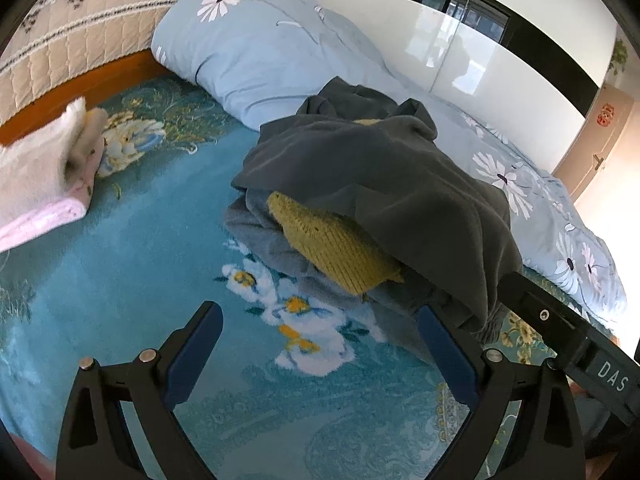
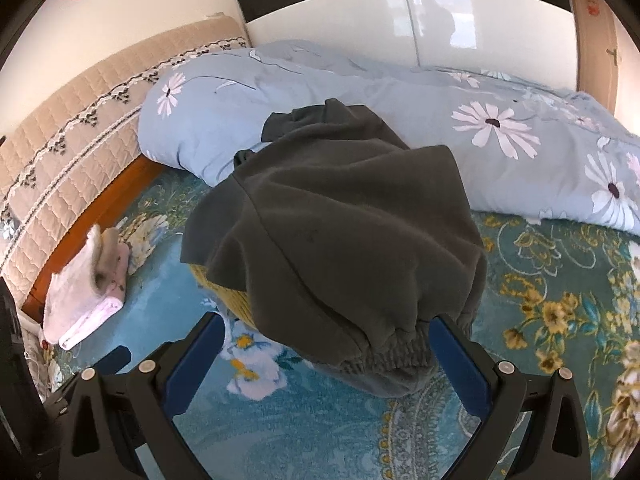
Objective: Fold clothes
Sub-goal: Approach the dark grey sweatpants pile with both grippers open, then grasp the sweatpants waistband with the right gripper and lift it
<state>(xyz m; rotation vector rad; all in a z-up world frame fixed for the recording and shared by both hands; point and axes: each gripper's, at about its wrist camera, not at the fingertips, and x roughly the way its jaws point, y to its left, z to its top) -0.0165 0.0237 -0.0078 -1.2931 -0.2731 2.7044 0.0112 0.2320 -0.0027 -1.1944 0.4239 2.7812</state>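
Sunlight fell across a bed covered by a teal blanket with white and yellow flowers. Near its middle lay a heap of clothes, topped by a dark grey garment that looked like sweatpants; its gathered elastic cuff hung down toward the right camera. Under it a yellow knit piece stuck out, resting on a lighter grey-blue garment at the bottom of the pile.

The right gripper was spread wide, its blue-padded fingers on either side of the cuff; the cuff sat just against the right-hand pad, but nothing was pinched. The left gripper was also open and empty, poised over bare blanket just in front of the heap, with the dark garment's hem close to its right-hand finger. In the left view the black body of the right gripper, lettered "DAS", reached in from the lower right.

Well apart from the pile, toward the headboard side, sat a folded stack of pale pink and white cloth. Behind the clothes stretched a rolled light-blue quilt printed with daisies, touching the far side of the heap. A beige quilted headboard cover ran along the left, and glossy white wardrobe doors stood beyond the quilt.
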